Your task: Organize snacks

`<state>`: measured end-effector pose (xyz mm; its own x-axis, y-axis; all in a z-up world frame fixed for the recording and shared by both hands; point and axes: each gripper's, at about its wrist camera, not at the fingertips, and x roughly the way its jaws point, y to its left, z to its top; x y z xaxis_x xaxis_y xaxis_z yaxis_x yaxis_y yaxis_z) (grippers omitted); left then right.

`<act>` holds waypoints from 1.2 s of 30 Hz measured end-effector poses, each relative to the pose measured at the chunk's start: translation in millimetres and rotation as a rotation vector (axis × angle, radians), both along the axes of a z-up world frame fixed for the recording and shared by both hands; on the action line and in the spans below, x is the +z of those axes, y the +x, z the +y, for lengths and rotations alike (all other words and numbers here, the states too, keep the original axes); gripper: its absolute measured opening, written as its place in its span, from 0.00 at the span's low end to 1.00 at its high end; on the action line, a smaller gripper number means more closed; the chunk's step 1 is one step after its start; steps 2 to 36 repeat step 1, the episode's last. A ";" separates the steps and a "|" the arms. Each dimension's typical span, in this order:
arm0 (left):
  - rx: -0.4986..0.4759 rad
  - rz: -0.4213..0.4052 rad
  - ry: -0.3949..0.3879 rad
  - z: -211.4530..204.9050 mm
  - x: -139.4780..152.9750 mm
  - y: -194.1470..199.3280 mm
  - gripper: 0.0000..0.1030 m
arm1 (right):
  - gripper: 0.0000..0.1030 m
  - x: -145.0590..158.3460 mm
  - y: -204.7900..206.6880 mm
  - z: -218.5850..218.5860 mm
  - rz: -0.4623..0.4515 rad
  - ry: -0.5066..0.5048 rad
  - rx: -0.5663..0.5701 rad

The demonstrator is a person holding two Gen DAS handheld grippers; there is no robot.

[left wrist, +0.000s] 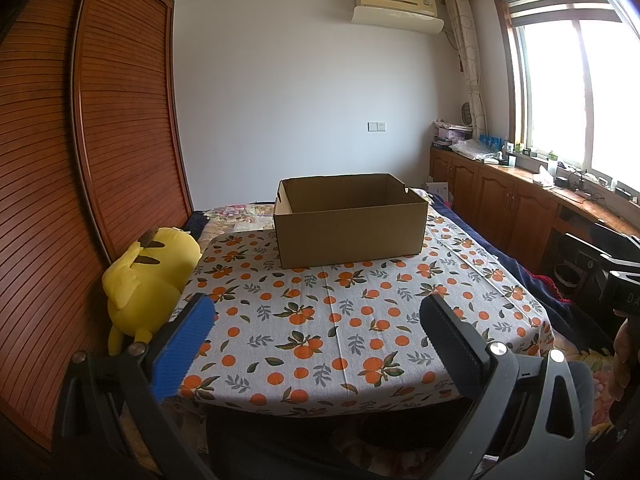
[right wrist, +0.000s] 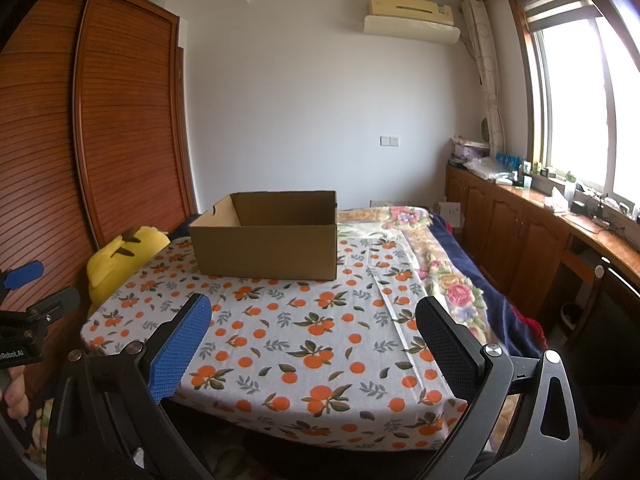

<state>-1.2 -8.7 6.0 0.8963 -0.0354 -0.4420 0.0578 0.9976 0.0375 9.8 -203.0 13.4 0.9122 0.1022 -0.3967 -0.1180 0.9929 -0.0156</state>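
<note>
One open brown cardboard box (left wrist: 348, 220) sits at the far end of the orange-print tablecloth on the desk (left wrist: 320, 320); the little of its interior that shows holds nothing. One yellow plush toy (left wrist: 148, 276) lies left of the desk. The left tool (left wrist: 316, 344) and the right tool (right wrist: 312, 344) both gape wide, holding nothing.

yellow plush toy (left wrist: 150, 276), louvred wardrobe (left wrist: 100, 140), air conditioner (left wrist: 396, 2)

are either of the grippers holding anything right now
No. The left gripper and the right gripper are both open over the tablecloth with nothing between their fingers; the box sits untouched.
</note>
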 end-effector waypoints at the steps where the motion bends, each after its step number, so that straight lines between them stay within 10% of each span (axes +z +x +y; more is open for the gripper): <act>1: 0.000 0.000 0.000 0.2 0.3 0.5 1.00 | 1.00 -0.4 0.0 -0.7 0.000 0.001 0.000; 36: 0.000 0.000 0.000 0.2 0.3 0.5 1.00 | 1.00 -0.4 0.0 -0.7 0.000 0.001 0.000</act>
